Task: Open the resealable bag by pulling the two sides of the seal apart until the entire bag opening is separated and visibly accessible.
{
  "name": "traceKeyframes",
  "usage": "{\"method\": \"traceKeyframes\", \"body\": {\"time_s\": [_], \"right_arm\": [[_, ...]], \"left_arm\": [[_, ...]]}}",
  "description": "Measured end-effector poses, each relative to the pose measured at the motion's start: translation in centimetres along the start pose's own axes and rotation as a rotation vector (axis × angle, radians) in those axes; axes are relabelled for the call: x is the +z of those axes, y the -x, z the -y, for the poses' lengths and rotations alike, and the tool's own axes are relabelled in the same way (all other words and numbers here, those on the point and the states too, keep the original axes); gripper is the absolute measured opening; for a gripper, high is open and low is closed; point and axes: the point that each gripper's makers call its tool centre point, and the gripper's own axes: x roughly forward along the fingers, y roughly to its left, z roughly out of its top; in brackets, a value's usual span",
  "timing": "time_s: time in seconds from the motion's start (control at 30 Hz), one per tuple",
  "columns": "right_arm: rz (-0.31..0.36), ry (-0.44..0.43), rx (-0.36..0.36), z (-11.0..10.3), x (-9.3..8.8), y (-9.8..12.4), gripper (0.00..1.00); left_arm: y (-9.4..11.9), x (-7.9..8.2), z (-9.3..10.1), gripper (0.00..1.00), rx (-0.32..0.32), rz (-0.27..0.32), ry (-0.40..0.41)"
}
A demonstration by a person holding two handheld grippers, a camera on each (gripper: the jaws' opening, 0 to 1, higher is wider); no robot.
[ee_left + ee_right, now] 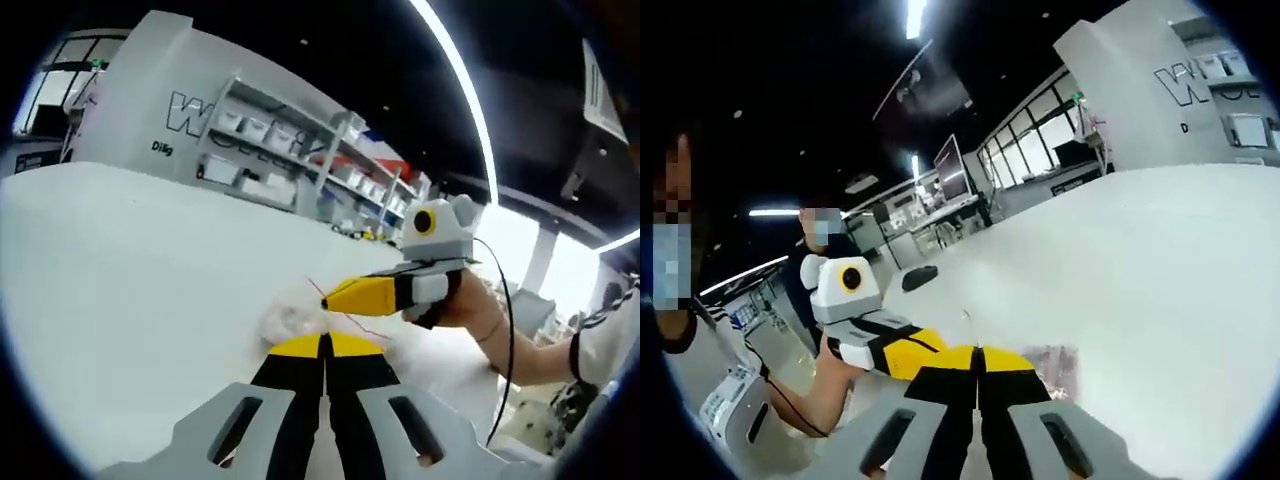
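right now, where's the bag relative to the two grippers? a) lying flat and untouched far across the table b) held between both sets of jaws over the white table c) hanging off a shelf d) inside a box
b: the clear bag sits where the left gripper and right gripper meet, both with jaws closed, above the white table.

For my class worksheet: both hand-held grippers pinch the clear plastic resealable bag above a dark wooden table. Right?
Not quite. The table is white, not dark wood, as the left gripper view shows. Both hand-held grippers, left and right, do pinch the clear plastic resealable bag.
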Motion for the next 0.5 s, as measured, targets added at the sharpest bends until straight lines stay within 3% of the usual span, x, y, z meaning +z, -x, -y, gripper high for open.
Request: {"method": "traceKeyframes", "body": {"time_s": [0.5], "right_arm": [[-0.024, 0.092, -0.037, -0.09, -0.11, 0.26, 0.0]], "left_arm": [[0.06, 0.07, -0.28, 0.0, 0.038, -0.029, -0.089]]}}
